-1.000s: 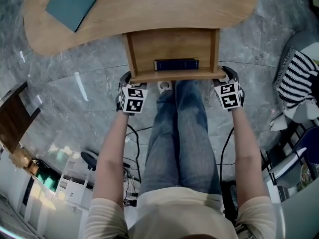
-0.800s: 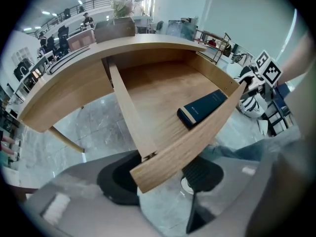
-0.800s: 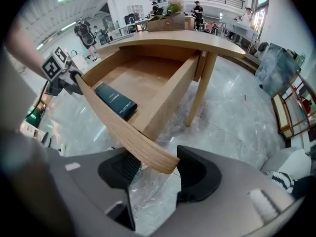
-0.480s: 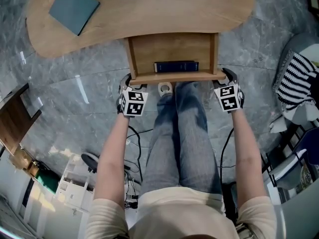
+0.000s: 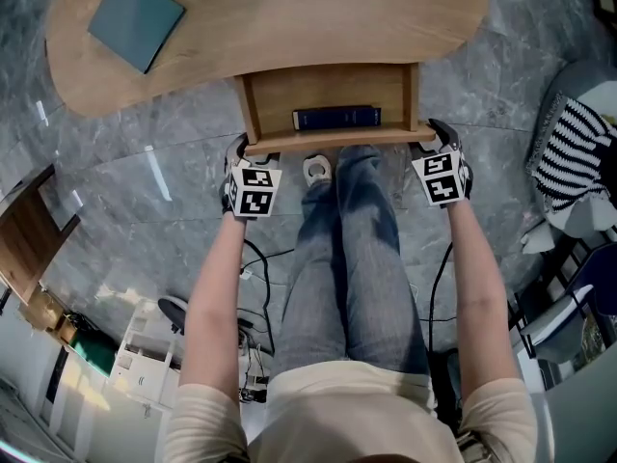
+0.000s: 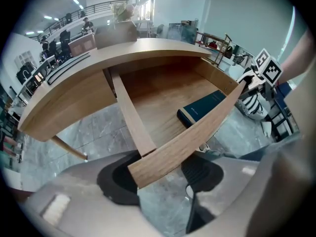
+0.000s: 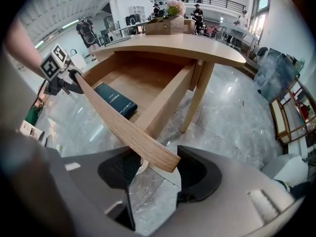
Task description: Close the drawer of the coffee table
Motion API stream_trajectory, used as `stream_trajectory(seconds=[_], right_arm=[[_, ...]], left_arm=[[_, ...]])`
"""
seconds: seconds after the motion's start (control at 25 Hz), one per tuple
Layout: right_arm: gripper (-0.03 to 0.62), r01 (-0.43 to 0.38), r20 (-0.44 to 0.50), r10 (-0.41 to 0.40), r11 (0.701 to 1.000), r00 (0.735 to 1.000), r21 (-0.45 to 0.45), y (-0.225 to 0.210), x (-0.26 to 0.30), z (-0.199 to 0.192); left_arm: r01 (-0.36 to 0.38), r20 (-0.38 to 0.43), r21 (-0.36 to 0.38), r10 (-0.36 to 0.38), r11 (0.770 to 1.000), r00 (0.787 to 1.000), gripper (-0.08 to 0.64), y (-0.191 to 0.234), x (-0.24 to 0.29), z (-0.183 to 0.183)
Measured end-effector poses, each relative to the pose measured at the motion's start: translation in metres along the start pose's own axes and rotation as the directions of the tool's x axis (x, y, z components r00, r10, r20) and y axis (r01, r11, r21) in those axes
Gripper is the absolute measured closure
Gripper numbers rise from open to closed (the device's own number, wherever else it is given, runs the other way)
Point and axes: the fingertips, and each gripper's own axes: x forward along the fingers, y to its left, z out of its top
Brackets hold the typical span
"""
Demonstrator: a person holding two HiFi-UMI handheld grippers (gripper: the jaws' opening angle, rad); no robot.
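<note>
The wooden coffee table (image 5: 289, 17) has its drawer (image 5: 333, 139) pulled partly out toward me. A dark blue book (image 5: 336, 118) lies inside it. My left gripper (image 5: 241, 148) straddles the left end of the drawer front, and my right gripper (image 5: 436, 133) straddles the right end. In the left gripper view the jaws (image 6: 160, 174) stand open around the front board (image 6: 197, 132), with floor showing beside one pad. In the right gripper view the gripper (image 7: 155, 169) is likewise open around the board's end (image 7: 118, 122).
A teal pad (image 5: 136, 20) lies on the tabletop at the left. My legs and a shoe (image 5: 316, 170) sit just below the drawer front. A striped cloth (image 5: 569, 152) lies at the right, and cables (image 5: 255, 268) run over the marble floor. A table leg (image 7: 197, 98) stands beside the drawer.
The drawer has slid a little further in under the tabletop, and both grippers have moved up the view with its front.
</note>
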Motion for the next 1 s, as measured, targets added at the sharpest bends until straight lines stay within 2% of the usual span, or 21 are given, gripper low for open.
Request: stream_trajectory(seconds=[1.0], right_arm=[[0.362, 0.015, 0.038, -0.016, 1.000, 0.999, 0.017, -0.015, 0.010, 0.037]], left_arm=[[-0.027, 0.022, 0.032, 0.027, 0.999, 0.999, 0.308, 0.031, 0.008, 0.037]])
